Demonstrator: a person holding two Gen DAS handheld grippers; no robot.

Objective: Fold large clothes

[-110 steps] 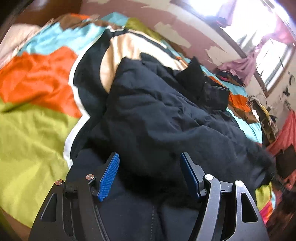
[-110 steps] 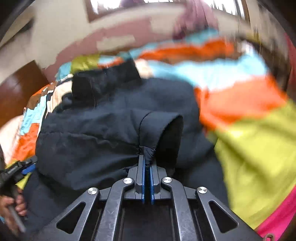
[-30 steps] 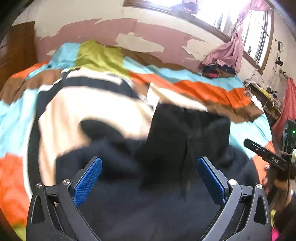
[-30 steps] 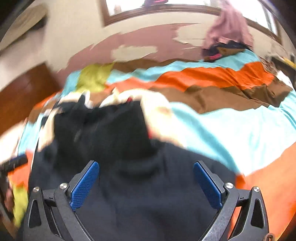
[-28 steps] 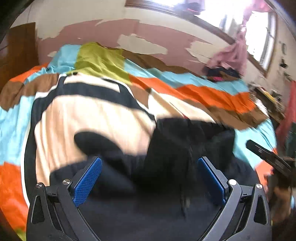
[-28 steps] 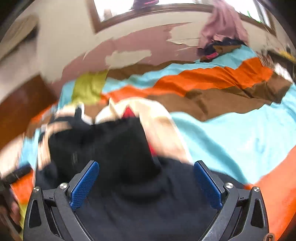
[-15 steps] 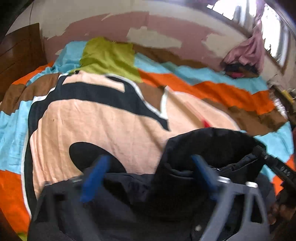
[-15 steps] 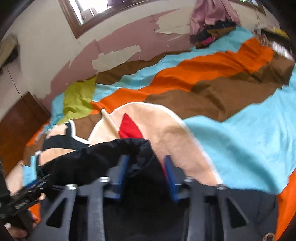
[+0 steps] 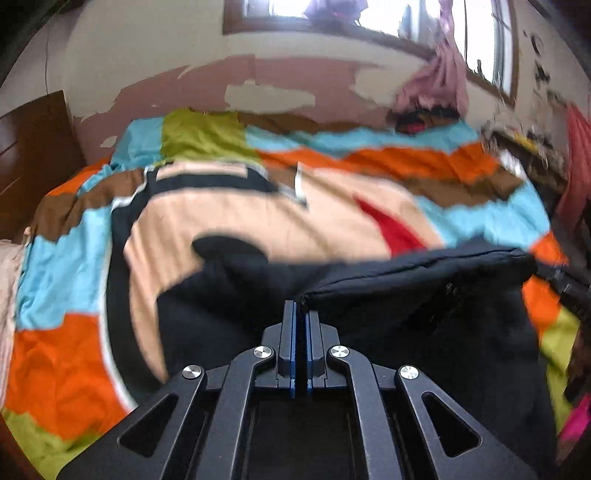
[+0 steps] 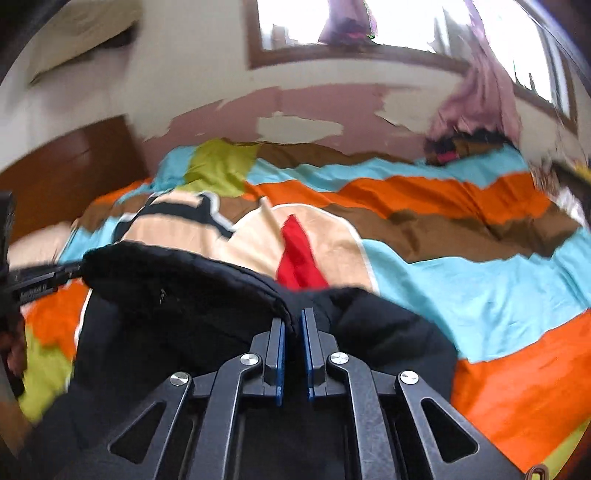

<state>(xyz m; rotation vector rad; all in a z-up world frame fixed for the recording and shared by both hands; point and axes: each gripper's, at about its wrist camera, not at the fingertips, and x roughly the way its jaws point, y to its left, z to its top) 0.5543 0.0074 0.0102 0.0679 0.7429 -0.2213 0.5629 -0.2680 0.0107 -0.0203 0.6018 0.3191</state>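
A bed (image 9: 74,258) covered by a patchwork quilt (image 10: 480,266) of orange, turquoise, brown, lime and beige fills both views, with a peeling pink wall (image 9: 207,88) and a bright window (image 10: 388,22) beyond its far side. On the near part of the bed lies the black jacket (image 9: 424,314), one thick edge raised off the quilt and stretched between the two tools. The left tongs (image 9: 300,314) are clamped together on one end of that raised edge. The right tongs (image 10: 293,325) pinch the other end, black fabric filling the narrow gap.
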